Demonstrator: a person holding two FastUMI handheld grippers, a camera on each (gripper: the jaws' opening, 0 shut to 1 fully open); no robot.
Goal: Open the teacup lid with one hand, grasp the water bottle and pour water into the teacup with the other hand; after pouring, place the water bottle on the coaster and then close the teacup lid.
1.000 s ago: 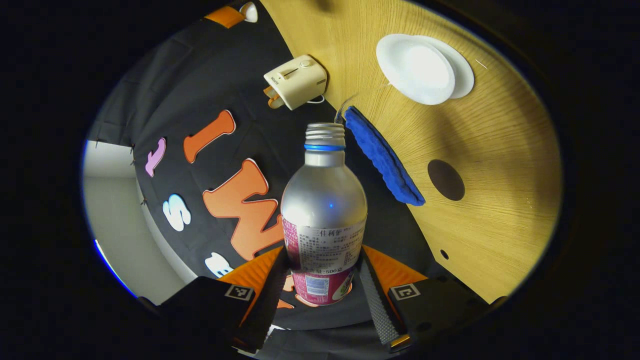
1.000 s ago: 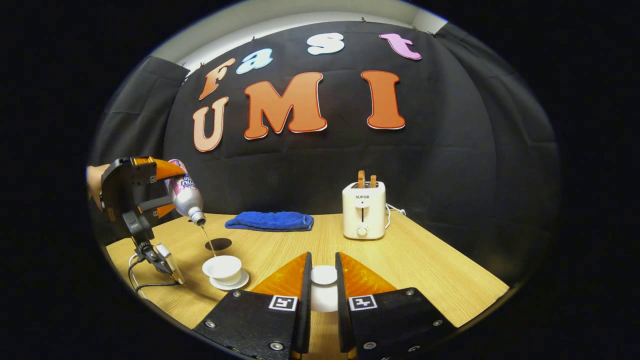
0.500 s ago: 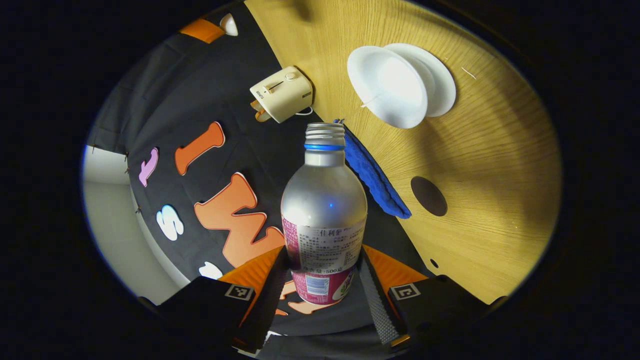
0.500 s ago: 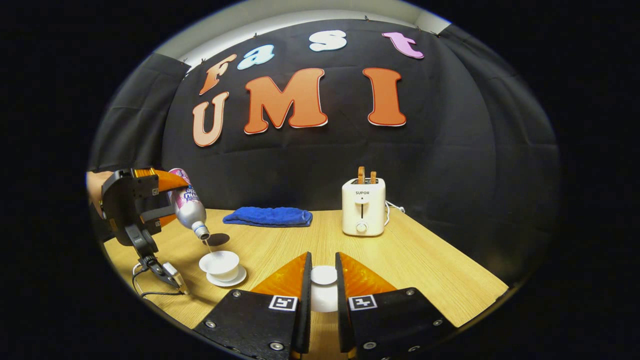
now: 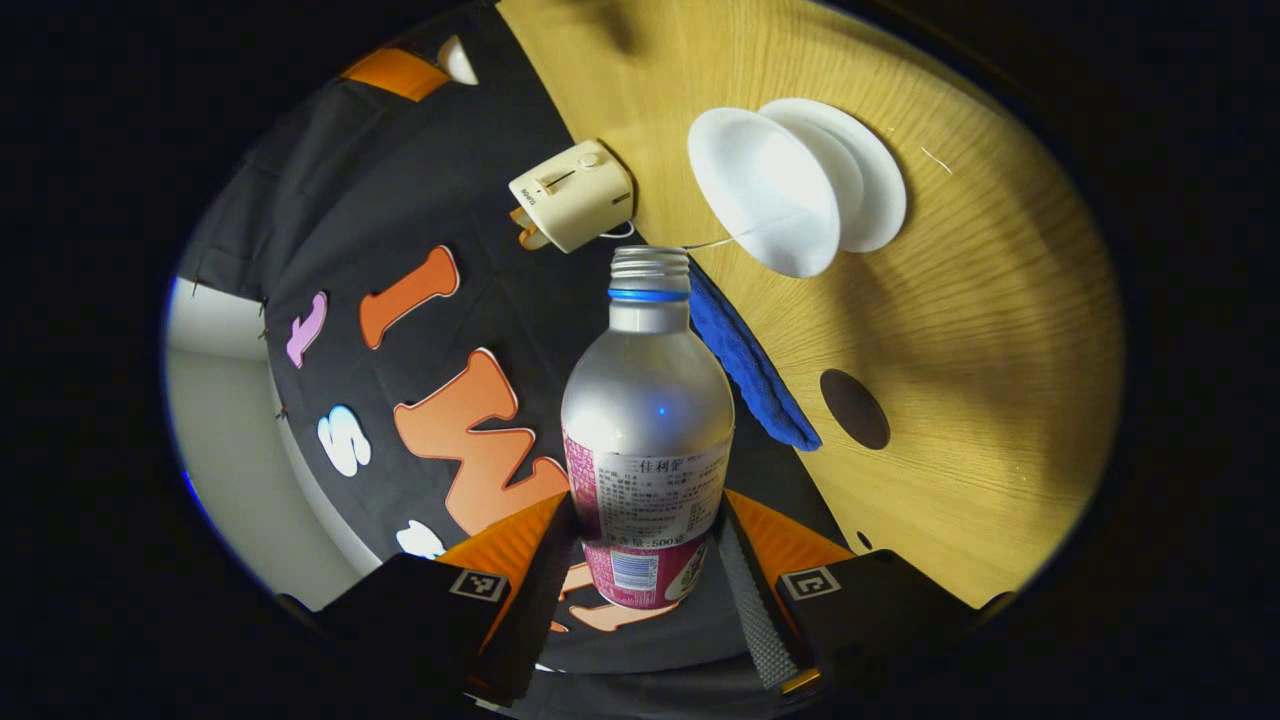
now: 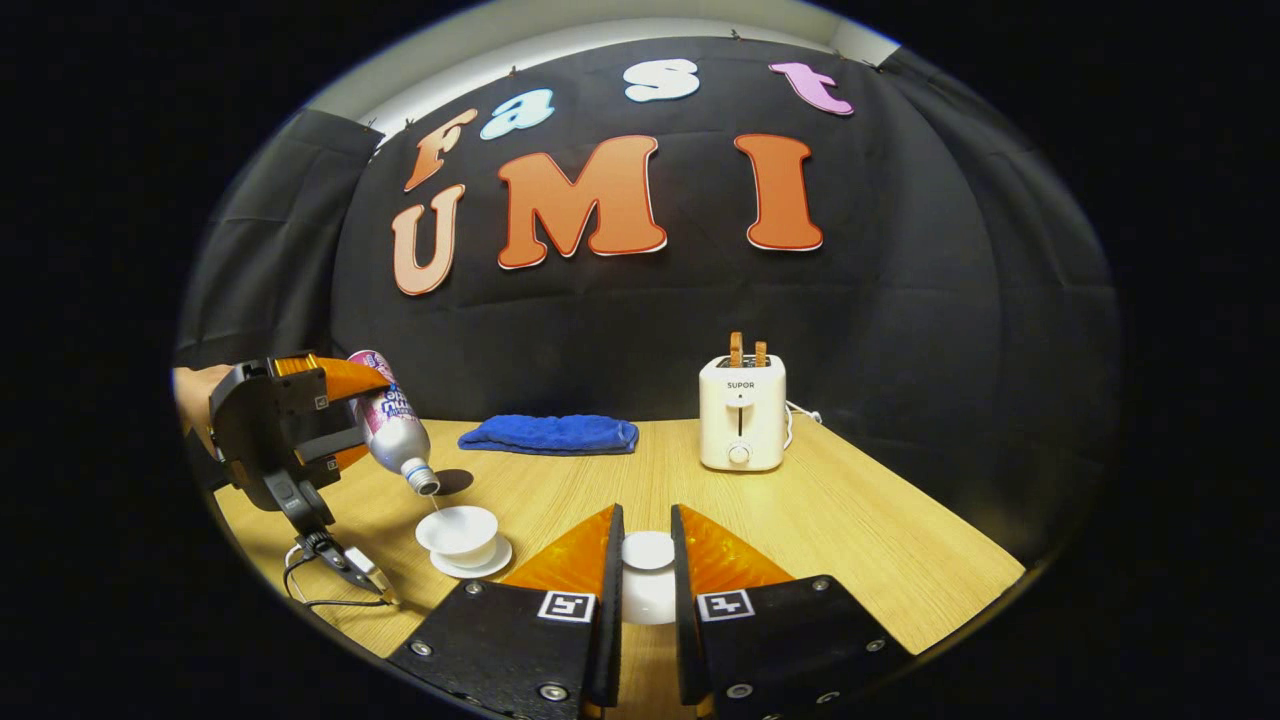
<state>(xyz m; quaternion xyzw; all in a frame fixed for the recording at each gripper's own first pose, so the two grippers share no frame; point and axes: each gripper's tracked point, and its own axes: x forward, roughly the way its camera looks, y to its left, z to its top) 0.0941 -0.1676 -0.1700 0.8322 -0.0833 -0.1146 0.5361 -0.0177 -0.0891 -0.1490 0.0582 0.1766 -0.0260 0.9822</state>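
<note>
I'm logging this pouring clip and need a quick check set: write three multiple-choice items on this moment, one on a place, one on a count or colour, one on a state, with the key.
1. Where does the blue cloth lie?
A. At the table's far edge, by the wall
B. Under the teacup
C. On top of the toaster

2. How many slices stick up out of the toaster?
A. None
B. Two
C. Four

3. How is the water bottle held?
A. Upright with its cap on
B. Lying on the table
C. Tilted mouth-down over the teacup, uncapped

Key:
1 A, the right gripper view shows the cloth against the booth's wall, behind the cup.
2 B, two brown tops show above the slots.
3 C, the left gripper clamps the bottle and a thin stream runs to the cup, while the right gripper holds the teacup lid.
</note>
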